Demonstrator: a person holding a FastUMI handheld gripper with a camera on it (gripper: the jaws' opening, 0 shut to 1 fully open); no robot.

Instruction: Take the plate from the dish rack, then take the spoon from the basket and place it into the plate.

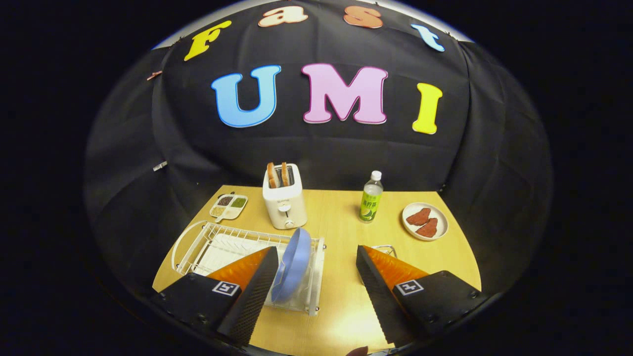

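A blue plate [293, 264] stands on edge at the right end of the white wire dish rack [198, 242]. It sits just inside my left finger [249, 291], in the left part of the gap between the two fingers. My gripper [316, 257] is open wide above the wooden table [341, 232], with nothing pressed between its fingers. A bit of a wire basket [384, 249] peeks out behind my right finger [381, 291]; the spoon is hidden.
Beyond the rack stand a white toaster [284, 198] with two bread slices and a small divided dish [229, 205] of grains. A green-labelled bottle [371, 198] and a plate with two reddish pieces [425, 221] sit at the back right.
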